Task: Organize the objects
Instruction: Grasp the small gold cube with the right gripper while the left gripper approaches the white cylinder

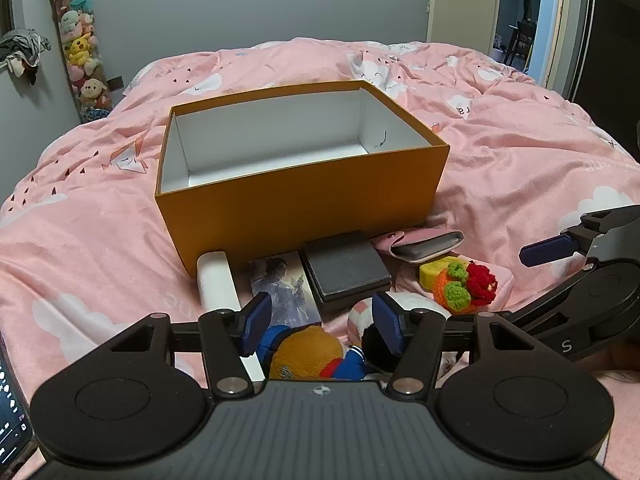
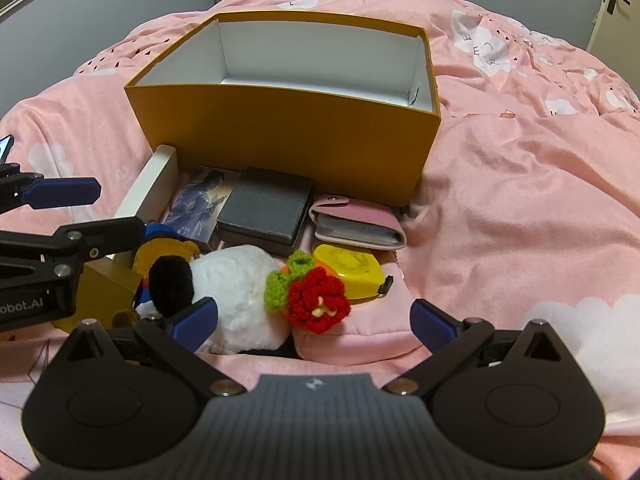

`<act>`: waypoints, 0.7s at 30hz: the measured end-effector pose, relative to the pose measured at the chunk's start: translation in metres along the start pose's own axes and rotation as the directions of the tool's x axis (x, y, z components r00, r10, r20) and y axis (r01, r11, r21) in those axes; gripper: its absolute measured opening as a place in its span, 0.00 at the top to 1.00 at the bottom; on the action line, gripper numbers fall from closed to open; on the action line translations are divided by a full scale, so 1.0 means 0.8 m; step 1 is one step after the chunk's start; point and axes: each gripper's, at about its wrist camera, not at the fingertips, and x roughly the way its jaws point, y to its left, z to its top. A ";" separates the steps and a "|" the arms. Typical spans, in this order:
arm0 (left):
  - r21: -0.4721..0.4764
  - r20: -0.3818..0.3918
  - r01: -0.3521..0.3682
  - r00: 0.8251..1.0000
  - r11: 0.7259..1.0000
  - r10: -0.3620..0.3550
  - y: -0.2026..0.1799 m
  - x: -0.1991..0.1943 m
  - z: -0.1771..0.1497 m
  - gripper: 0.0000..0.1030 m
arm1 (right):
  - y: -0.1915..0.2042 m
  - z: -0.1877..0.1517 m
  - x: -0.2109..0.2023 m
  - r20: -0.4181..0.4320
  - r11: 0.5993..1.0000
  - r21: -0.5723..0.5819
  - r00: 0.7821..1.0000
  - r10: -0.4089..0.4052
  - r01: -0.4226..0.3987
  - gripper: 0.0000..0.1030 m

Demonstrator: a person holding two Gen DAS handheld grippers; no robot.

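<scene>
Your left gripper (image 1: 318, 322) hangs with its jaws apart over a brown plush toy in blue (image 1: 308, 350). Beyond it an open orange box (image 1: 304, 204) sits on the pink duvet (image 1: 520, 168), a dark grey case (image 1: 344, 266) just before it.

Both wrist views near, tilted down over bed; share orange box (image 1: 300, 200) (image 2: 280, 128), clutter before it.
</scene>
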 end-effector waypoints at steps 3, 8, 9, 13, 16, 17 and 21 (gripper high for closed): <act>0.002 -0.002 0.002 1.000 1.000 -0.002 0.000 -0.001 0.000 0.35 | 0.000 0.000 0.000 -0.001 1.000 0.000 1.000 -0.001 0.001 0.01; 0.007 -0.006 0.006 1.000 1.000 -0.006 -0.002 -0.001 0.000 0.40 | 0.001 0.000 0.000 0.000 1.000 -0.001 1.000 -0.002 0.002 0.01; 0.007 -0.006 0.006 1.000 1.000 -0.006 -0.003 -0.001 0.000 0.41 | 0.001 0.000 0.000 0.000 1.000 -0.002 1.000 -0.002 0.002 0.01; 0.009 -0.011 0.013 1.000 1.000 -0.013 -0.002 -0.001 -0.001 0.44 | 0.002 -0.001 0.000 0.000 1.000 -0.003 1.000 -0.003 0.003 0.01; 0.006 -0.017 0.015 1.000 1.000 -0.015 -0.001 -0.001 -0.001 0.50 | 0.003 -0.001 0.000 0.002 1.000 -0.004 1.000 -0.002 0.002 0.01; 0.002 -0.021 0.015 1.000 1.000 -0.015 0.000 0.000 -0.001 0.55 | 0.003 -0.001 0.000 0.003 1.000 -0.004 1.000 0.000 0.000 0.01; -0.020 -0.030 0.023 0.999 1.000 -0.024 0.007 -0.001 0.000 0.65 | 0.005 0.000 -0.003 0.019 1.000 -0.008 1.000 0.006 -0.006 0.02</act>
